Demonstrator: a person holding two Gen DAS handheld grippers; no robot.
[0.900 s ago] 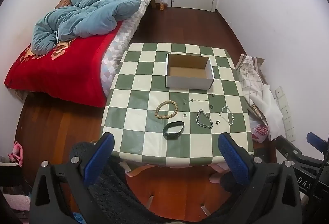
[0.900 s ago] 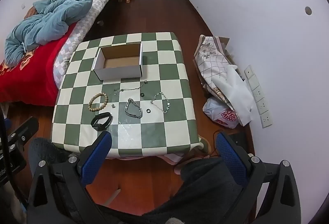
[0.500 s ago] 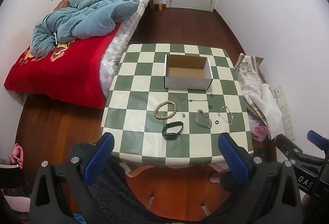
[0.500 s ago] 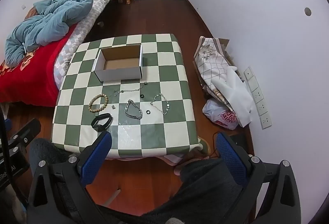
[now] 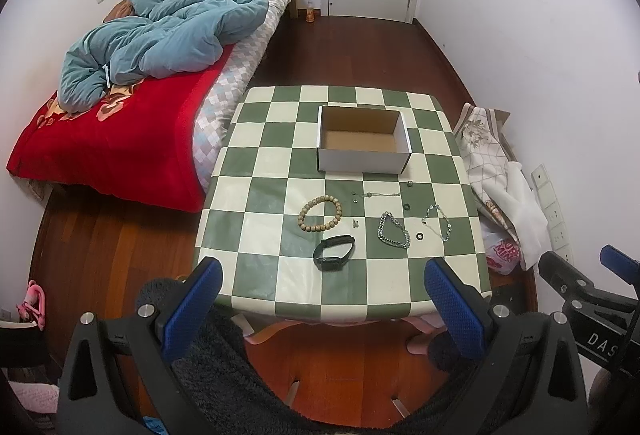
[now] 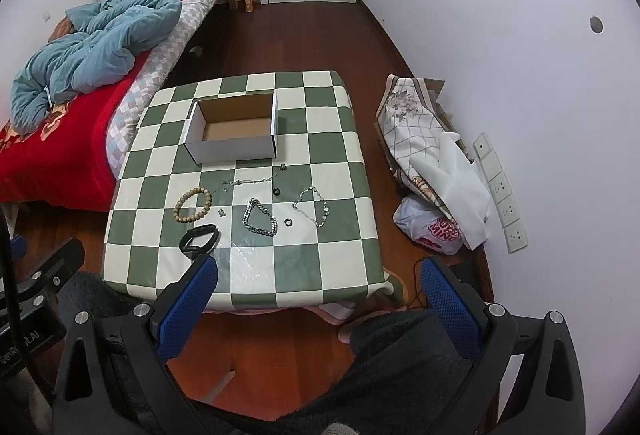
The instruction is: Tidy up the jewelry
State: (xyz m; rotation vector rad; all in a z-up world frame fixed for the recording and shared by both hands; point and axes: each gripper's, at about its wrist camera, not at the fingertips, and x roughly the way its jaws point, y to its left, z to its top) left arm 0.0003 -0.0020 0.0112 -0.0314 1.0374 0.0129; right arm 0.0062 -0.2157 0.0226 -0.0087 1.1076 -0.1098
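Hovering short of the near edge of the table [image 5: 256, 171], the left gripper [image 5: 326, 299] has its blue-padded jaws spread wide with nothing between them; the right gripper [image 6: 320, 295] hangs the same way — wide apart, holding nothing, also back from the table's near edge. Nearest the jaws on the green-and-cream checked cloth lies a black fitness band [image 5: 334, 253]; just beyond it, to the left, a wooden bead bracelet [image 5: 320, 213] lies in a ring; to the right of the band sit a silver chain bracelet [image 5: 394, 231], a small dark ring [image 5: 419, 236] and a thinner silver bracelet [image 5: 438, 222]. Farther in, a fine chain [image 5: 380, 194] stretches left to right, with tiny pieces near it too small to identify. Beyond the jewelry stands an open white cardboard box [image 5: 362, 161] — its brown floor bare. Left of the table is a bed [image 5: 112, 139] with a red cover and a rumpled blue quilt [image 5: 160, 43].
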